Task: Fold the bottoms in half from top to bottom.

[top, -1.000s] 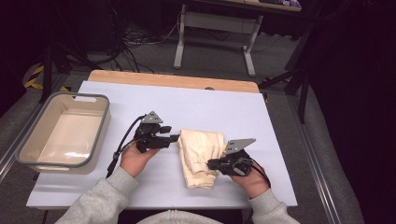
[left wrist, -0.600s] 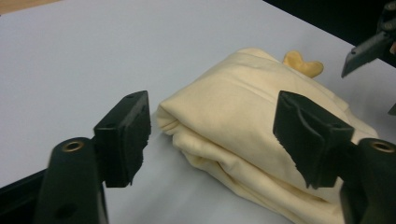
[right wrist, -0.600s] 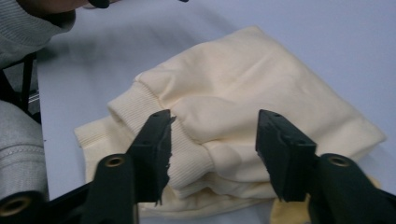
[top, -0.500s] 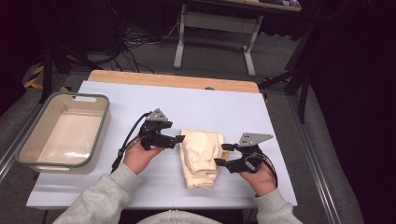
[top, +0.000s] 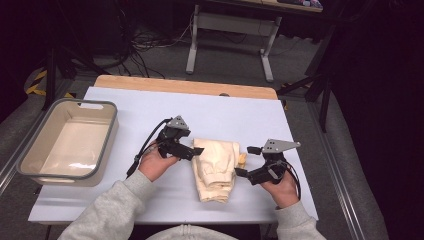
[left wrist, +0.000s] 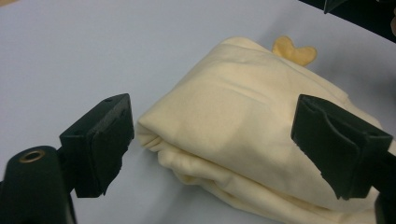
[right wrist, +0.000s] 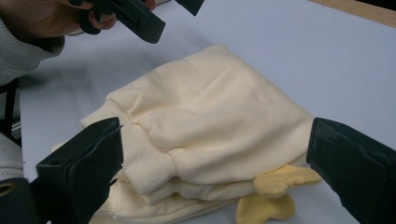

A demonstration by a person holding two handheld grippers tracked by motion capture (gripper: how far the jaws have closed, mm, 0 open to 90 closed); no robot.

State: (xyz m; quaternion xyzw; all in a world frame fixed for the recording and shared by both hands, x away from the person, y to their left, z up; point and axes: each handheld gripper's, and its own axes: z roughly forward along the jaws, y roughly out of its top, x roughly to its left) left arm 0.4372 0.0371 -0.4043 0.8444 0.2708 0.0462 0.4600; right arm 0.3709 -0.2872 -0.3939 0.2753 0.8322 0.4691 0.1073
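A folded cream garment (top: pixel 216 167) lies in the middle of the white table, with a small yellow tab (top: pixel 242 159) sticking out at its right edge. My left gripper (top: pixel 196 150) is at its upper left corner. Those jaws have just been opening. In the left gripper view the garment (left wrist: pixel 243 121) lies between and beyond the spread jaws of my left gripper (left wrist: pixel 219 140), which do not press on it. My right gripper (top: pixel 244 161) stands just off the right edge. It too has just been opening, and its jaws straddle the garment (right wrist: pixel 210 116) and the tab (right wrist: pixel 271 191) without touching them.
A beige tub with a grey rim (top: pixel 30 165) stands at the table's left side. A wooden strip (top: pixel 185 86) runs along the far edge. Beyond it, metal table legs and cables stand on the floor. The person's grey sleeves come in from below.
Both grippers' jaws have spread apart. The right gripper has drawn back to the right, off the garment's edge, and a little up. The left hand has shifted slightly. The garment has stayed where it was.
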